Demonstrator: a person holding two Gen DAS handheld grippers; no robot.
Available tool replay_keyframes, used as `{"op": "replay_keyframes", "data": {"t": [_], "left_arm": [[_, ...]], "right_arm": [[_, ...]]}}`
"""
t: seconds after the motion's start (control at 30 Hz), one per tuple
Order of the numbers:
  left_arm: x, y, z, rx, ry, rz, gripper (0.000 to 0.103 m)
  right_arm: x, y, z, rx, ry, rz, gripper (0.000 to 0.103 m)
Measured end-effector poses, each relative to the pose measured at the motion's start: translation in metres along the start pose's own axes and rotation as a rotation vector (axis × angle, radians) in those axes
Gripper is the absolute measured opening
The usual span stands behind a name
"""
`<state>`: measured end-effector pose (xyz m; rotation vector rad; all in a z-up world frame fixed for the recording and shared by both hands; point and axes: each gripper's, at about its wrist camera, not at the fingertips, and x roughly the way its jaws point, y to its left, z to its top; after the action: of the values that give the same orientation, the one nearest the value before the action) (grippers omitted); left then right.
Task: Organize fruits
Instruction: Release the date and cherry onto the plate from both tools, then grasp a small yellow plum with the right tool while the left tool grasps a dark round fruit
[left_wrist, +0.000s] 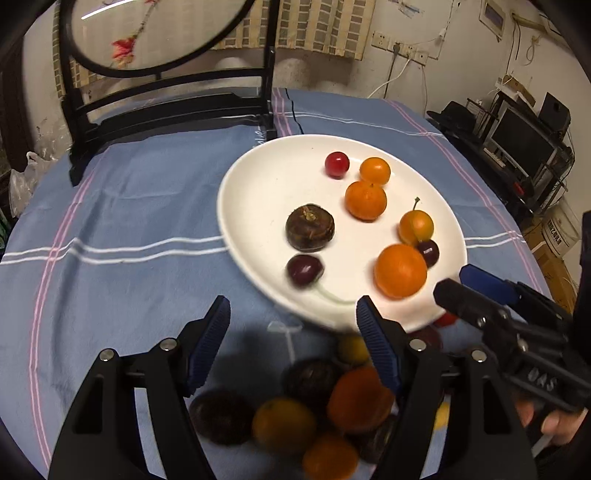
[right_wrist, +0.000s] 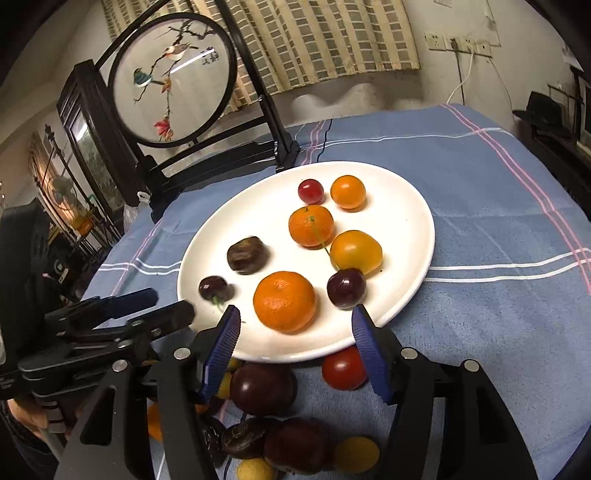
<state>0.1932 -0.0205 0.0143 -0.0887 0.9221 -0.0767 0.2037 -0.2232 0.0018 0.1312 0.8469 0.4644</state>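
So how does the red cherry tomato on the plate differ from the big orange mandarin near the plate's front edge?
The red cherry tomato is much smaller than the big mandarin. The tomato is glossy and smooth; the mandarin is matte and dimpled. The tomato sits at the far side of the plate, the mandarin at the near side. Both are round.

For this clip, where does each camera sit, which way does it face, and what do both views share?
Left wrist: on the left gripper, looking forward over the table at the plate; its own open jaws show, and the right gripper enters from the right.
Right wrist: on the right gripper, facing the plate from nearer its right side; its own open jaws show, and the left gripper at left.
Shared: plate, its fruit, loose fruit near the jaws, blue cloth, round screen.
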Motion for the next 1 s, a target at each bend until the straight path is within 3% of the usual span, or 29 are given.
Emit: {"op": "replay_keyframes", "data": {"t": [0.17,0.27,0.53,0.7,1.0], "left_arm": [[-0.026,0.02,-0.021,-0.022,-0.029,0.021,0.071],[-0.034,0.03,-0.034,-0.026,-0.035,0.031,0.071],[-0.039,0.047,-0.057,-0.014,-0.006,0.048,0.072],[-0.041,0.056,-0.066,-0.008,0.003,0.049,0.073],[-0.033,0.065,-0.077,-0.036,0.01,0.008,0.077]], "right_arm": [[-0.01,0.005,-0.007,-0.008,-0.008,-0.011,0.065],[-0.02,0.007,-0.016,-0.005,-0.032,-0.019,0.072],[-0.042,-0.001,-0.048,0.031,-0.036,-0.014,0.078],[-0.048,-0.01,-0.061,0.058,0.003,-0.031,0.081],[-0.051,0.019,-0.086,-0.075,0.105,-0.067,0.077]]}}
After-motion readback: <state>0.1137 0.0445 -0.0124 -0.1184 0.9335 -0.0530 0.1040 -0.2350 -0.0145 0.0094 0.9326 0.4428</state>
